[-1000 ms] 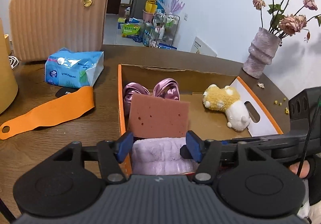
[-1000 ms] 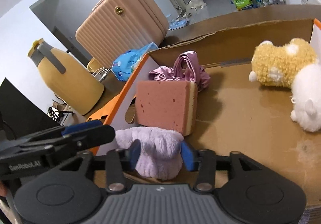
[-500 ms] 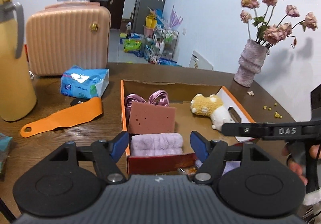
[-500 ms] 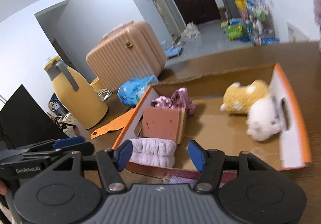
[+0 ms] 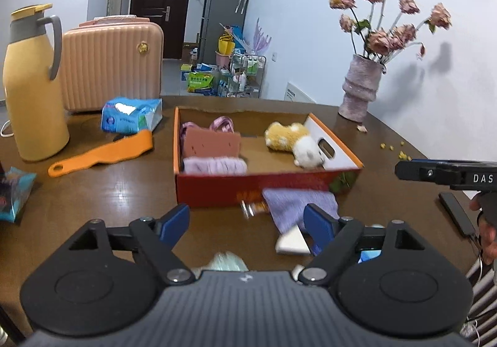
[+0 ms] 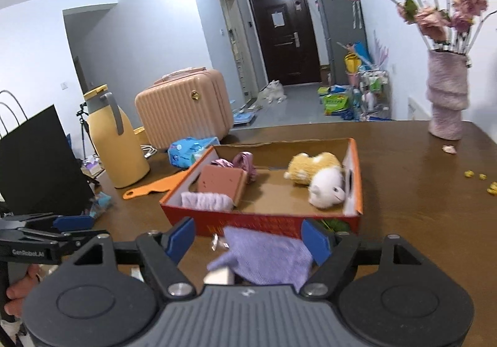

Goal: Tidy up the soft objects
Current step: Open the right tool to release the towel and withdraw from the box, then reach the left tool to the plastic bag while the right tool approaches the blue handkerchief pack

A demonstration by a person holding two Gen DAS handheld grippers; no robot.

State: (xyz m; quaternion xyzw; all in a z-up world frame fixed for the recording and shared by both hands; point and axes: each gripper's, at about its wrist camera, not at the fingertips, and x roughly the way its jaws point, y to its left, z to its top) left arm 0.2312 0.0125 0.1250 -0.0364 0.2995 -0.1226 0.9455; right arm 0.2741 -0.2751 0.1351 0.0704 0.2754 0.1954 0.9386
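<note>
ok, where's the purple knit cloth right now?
The purple knit cloth lies on the brown wooden table, outside the orange cardboard box, against its near wall. In the right wrist view it sits between the open right hand-held gripper fingers.

table (image 5: 102,191): dark wood, polished, slight sheen; box (image 5: 248,188): cardboard, raw brown inside, printed red-orange outside; sponge (image 5: 211,143): pinkish foam, pitted and matt; rolled towel (image 5: 214,166): lilac, fluffy pile; purple cloth (image 6: 267,256): fine ribbed knit, matt; plush toy (image 6: 320,179): shaggy yellow and white fur; scrunchie (image 6: 245,162): satin, shiny; suitcase (image 5: 108,64): ribbed hard plastic, light gloss; jug (image 5: 31,82): smooth matt yellow; vase (image 6: 447,98): rough, stony texture; both grippers' fingertips (image 5: 172,224): blue plastic, bodies matt black.
</note>
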